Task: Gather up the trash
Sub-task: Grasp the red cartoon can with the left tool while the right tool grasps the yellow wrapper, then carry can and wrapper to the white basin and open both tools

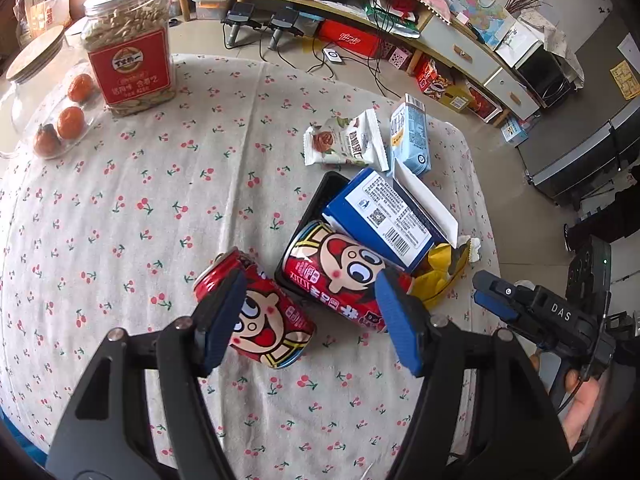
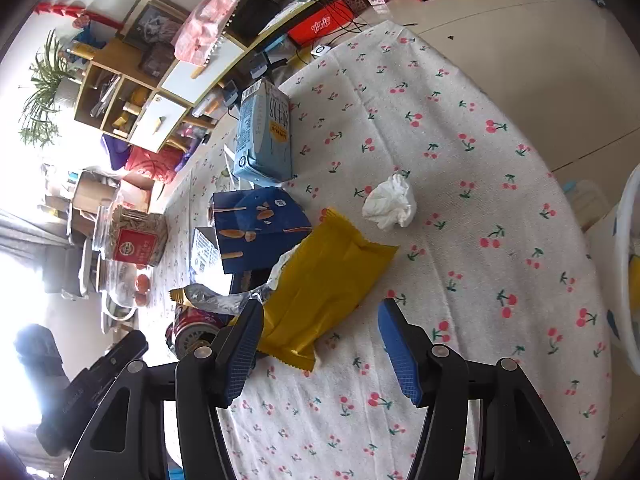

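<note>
Your left hand-held gripper (image 1: 310, 312) hangs over the near red can (image 1: 256, 312), jaws apart and clamped on nothing. The can lies on its side on the cherry-print surface (image 1: 160, 208), straddled by the two blue pads: one pad (image 1: 224, 320) sits over its 9 o'clock flank, the other (image 1: 396, 320) stands off past its 3 o'clock side, in front of the second can (image 1: 340, 272). The near can's long axis runs from 10 o'clock, where the pull-tab top points, down to 4 o'clock. That sets it at a slant to the line between your pads, so I judge the closing bite would land on the body skewed unless you roll the wrist a little. The second can lies in the black tray (image 1: 316, 200) just beyond, at 1 o'clock from the first, under the blue box (image 1: 380, 216).

Your right hand-held gripper (image 2: 320, 344) is also open and empty. The yellow wrapper (image 2: 328, 280) lies flat at its 12 o'clock, long axis from 7 to 1 o'clock, its near corner just inside the left pad (image 2: 240, 356). The tissue wad (image 2: 390, 204) sits further out at 1 o'clock, apart from the wrapper. The milk carton (image 2: 264, 132) stands well beyond at 11 o'clock.

For the can, the left hand is plainly nearer; for the wrapper, the right. Both grippers tilt steeply down at the surface. The white bin (image 2: 624, 280) at the right view's 3 o'clock edge looks like the likely drop point.
</note>
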`<action>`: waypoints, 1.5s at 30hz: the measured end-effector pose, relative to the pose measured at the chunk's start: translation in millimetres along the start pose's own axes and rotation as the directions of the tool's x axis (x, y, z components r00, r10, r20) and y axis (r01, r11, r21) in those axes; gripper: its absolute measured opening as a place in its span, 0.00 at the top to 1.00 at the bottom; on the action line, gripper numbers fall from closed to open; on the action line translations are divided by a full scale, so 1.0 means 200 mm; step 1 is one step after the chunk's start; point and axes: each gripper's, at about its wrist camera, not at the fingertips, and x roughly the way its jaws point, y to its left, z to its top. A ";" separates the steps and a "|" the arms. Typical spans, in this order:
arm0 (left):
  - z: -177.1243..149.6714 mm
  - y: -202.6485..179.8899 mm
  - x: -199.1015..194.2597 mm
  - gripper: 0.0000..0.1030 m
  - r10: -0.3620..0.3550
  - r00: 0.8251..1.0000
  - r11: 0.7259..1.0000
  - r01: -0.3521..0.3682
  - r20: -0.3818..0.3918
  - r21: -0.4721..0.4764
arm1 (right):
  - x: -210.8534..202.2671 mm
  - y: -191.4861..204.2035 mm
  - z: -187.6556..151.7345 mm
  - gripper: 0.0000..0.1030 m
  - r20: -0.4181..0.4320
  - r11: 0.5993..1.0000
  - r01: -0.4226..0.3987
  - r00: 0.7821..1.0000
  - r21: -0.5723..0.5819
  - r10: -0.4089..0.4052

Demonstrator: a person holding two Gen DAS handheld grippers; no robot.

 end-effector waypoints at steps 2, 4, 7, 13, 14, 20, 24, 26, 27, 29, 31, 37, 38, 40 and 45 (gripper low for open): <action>-0.01 0.03 0.00 0.34 0.001 1.000 1.000 -0.001 -0.004 -0.020 | 0.04 0.02 0.01 0.41 -0.006 1.000 -0.006 1.000 0.007 0.006; -0.01 0.06 0.00 0.34 0.008 1.000 0.999 -0.008 -0.008 -0.043 | 0.07 0.03 0.03 0.41 -0.003 1.000 -0.004 1.000 0.012 0.004; -0.04 0.11 0.01 0.34 0.024 1.000 0.997 -0.025 -0.015 -0.073 | 0.12 0.02 0.04 0.41 0.003 0.999 -0.010 1.000 0.037 0.009; -0.07 0.21 0.04 0.34 0.022 0.998 0.988 -0.030 -0.051 -0.154 | 0.18 0.02 0.04 0.45 0.001 0.999 0.038 0.999 0.038 -0.038; -0.09 0.22 0.04 0.34 0.021 0.998 0.987 -0.030 -0.053 -0.161 | 0.19 0.02 0.04 0.50 0.005 0.998 0.048 0.999 0.031 -0.048; -0.10 0.21 0.02 0.34 0.012 0.998 0.986 -0.021 -0.054 -0.168 | 0.11 0.05 0.01 0.76 0.025 0.998 0.057 0.998 -0.021 -0.056; -0.09 0.20 0.03 0.34 0.011 0.998 0.986 -0.021 -0.062 -0.163 | 0.04 0.05 0.00 0.77 0.043 0.999 0.019 0.999 -0.030 -0.018; -0.10 0.19 0.05 0.34 0.013 0.998 0.986 -0.024 -0.068 -0.164 | 0.00 0.06 0.00 0.77 0.061 0.999 0.004 0.998 -0.040 -0.002; -0.11 0.19 0.06 0.34 0.009 0.997 0.987 -0.021 -0.075 -0.162 | -0.02 0.07 0.00 0.77 0.071 0.999 0.002 0.997 -0.049 0.001; -0.11 0.17 0.09 0.34 -0.004 0.996 0.987 -0.011 -0.094 -0.160 | -0.06 0.11 -0.01 0.77 0.096 0.997 0.013 0.995 -0.075 -0.006; -0.12 0.16 0.11 0.34 0.015 0.995 0.988 -0.030 -0.100 -0.151 | -0.10 0.13 -0.02 0.77 0.112 0.995 0.006 0.994 -0.095 0.005; -0.11 0.19 0.19 0.34 0.054 0.993 0.984 -0.072 -0.108 -0.164 | -0.17 0.13 -0.07 0.77 0.114 0.993 -0.012 0.993 -0.119 0.026; -0.12 0.19 0.21 0.34 0.055 0.992 0.982 -0.074 -0.114 -0.171 | -0.18 0.12 -0.08 0.77 0.115 0.993 -0.010 0.993 -0.119 0.024; -0.12 0.20 0.22 0.34 0.038 0.993 0.981 -0.058 -0.110 -0.186 | -0.20 0.10 -0.08 0.77 0.116 0.994 -0.019 0.993 -0.111 0.032; -0.13 0.21 0.19 0.34 0.053 0.996 0.976 -0.068 -0.078 -0.208 | -0.29 0.05 -0.10 0.77 0.141 0.994 -0.027 0.989 -0.102 0.042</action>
